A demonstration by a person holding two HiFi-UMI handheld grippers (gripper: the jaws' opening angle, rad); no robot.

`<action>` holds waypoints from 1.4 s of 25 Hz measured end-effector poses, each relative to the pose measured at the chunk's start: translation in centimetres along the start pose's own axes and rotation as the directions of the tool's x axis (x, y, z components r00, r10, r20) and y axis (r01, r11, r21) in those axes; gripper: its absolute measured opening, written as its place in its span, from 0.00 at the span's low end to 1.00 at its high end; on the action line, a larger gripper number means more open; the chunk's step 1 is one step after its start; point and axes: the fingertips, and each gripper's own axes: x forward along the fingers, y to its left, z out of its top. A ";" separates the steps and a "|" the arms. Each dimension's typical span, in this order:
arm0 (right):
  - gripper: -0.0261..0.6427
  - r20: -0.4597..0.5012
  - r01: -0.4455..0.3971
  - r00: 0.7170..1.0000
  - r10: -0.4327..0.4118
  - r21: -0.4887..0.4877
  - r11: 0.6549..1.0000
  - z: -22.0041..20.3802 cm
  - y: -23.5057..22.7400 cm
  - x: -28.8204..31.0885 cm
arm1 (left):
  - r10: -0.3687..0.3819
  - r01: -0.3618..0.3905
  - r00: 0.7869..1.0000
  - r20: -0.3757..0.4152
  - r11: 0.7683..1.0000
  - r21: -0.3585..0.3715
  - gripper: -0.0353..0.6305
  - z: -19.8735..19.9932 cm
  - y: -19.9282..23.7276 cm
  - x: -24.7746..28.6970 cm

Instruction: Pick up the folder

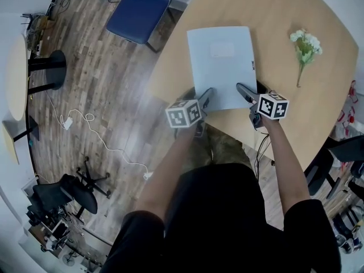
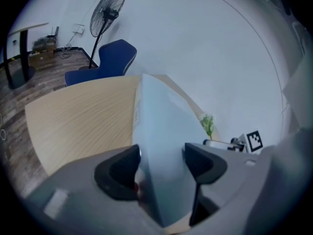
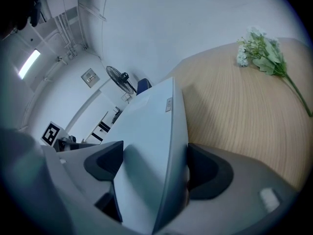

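Fingers (image 2: 120, 173) of the left gripper (image 2: 161, 165) stand spread, one on each side of the pale blue folder (image 1: 220, 61), whose near edge runs between them without being clamped. The right gripper (image 3: 154, 165) is the same: its two fingers (image 3: 208, 173) are apart and straddle that same near edge further to the right. That makes two grippers and four fingers on a single folder. Each gripper carries one marker cube, two in all (image 1: 184, 113) (image 1: 272, 106).

The folder lies on the light wooden table (image 1: 318, 112), with its long sides running away from the person. One sprig of white flowers (image 1: 304, 47) lies on the tabletop to the right of it, well apart. Beyond the table's far left edge stands one blue chair (image 1: 139, 7), and past it, in the left gripper view, one black pedestal fan (image 2: 108, 13).
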 end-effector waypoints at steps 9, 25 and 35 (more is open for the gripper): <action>0.65 0.049 -0.020 0.999 0.023 -0.060 0.998 0.8 3.0 -0.9 | 0.007 -0.019 0.995 0.097 0.993 0.120 0.50 1.8 -0.7 -3.0; 0.65 0.297 -0.025 0.945 0.137 -0.352 0.935 7.9 18.9 -9.9 | -0.078 -0.049 0.915 0.396 0.952 0.301 0.53 8.8 -7.8 -18.6; 0.65 0.464 -0.011 0.854 0.236 -0.437 0.899 10.8 30.1 -15.6 | -0.170 -0.110 0.816 0.553 0.892 0.437 0.54 13.2 -11.7 -30.3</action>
